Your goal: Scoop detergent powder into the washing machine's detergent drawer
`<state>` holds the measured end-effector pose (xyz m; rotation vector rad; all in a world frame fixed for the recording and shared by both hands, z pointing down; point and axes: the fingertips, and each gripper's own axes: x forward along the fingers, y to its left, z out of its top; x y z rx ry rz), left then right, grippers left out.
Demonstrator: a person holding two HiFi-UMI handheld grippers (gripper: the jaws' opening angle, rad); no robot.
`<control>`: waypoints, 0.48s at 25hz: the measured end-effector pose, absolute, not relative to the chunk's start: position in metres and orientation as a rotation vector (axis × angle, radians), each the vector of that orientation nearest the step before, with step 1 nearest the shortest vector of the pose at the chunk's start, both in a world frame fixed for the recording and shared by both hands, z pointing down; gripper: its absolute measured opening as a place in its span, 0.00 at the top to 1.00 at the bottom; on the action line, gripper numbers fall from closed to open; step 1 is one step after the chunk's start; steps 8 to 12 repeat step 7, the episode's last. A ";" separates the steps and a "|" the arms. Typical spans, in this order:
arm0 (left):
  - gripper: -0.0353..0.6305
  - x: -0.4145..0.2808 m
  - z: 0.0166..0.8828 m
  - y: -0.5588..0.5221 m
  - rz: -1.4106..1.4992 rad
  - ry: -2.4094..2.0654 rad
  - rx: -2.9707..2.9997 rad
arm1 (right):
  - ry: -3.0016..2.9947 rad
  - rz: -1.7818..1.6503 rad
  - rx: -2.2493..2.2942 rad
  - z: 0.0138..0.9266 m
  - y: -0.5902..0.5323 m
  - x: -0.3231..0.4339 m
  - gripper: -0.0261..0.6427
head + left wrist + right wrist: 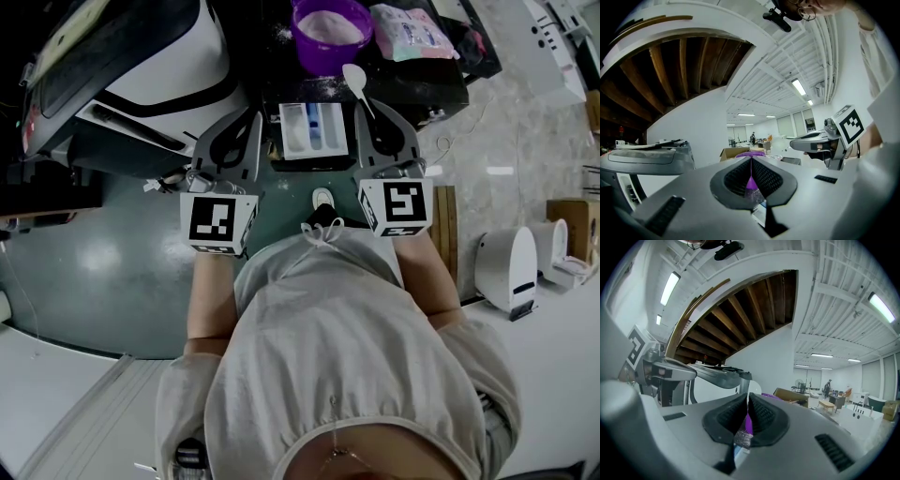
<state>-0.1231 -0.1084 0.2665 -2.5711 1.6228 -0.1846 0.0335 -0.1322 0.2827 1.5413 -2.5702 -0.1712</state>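
Note:
The white detergent drawer (314, 129), with a blue insert, stands pulled out between my two grippers. Beyond it a purple bowl (330, 33) holds white powder; it also shows past the jaws as the purple bowl (750, 153). A white spoon (354, 77) points toward the bowl, and its handle runs back into my right gripper (368, 107), which is shut on it. The spoon's bowl (753, 389) shows just above the right gripper (747, 411). My left gripper (255, 115) hangs left of the drawer. The left gripper (751, 173) is shut and holds nothing.
The white and black washing machine (141, 75) fills the upper left. A pink and white detergent bag (412, 33) lies right of the bowl on the dark top (422, 89). Small white appliances (511, 267) stand on the floor at right.

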 end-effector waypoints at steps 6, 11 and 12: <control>0.91 -0.121 0.269 -0.110 -0.189 1.635 -2.566 | -2.571 -0.210 1.563 0.274 -0.137 0.030 0.95; 0.91 -0.121 0.270 -0.110 -0.190 1.636 -2.566 | -2.568 -0.222 1.563 0.273 -0.137 0.029 0.95; 0.91 -0.121 0.270 -0.110 -0.190 1.636 -2.566 | -2.568 -0.222 1.563 0.273 -0.137 0.029 0.95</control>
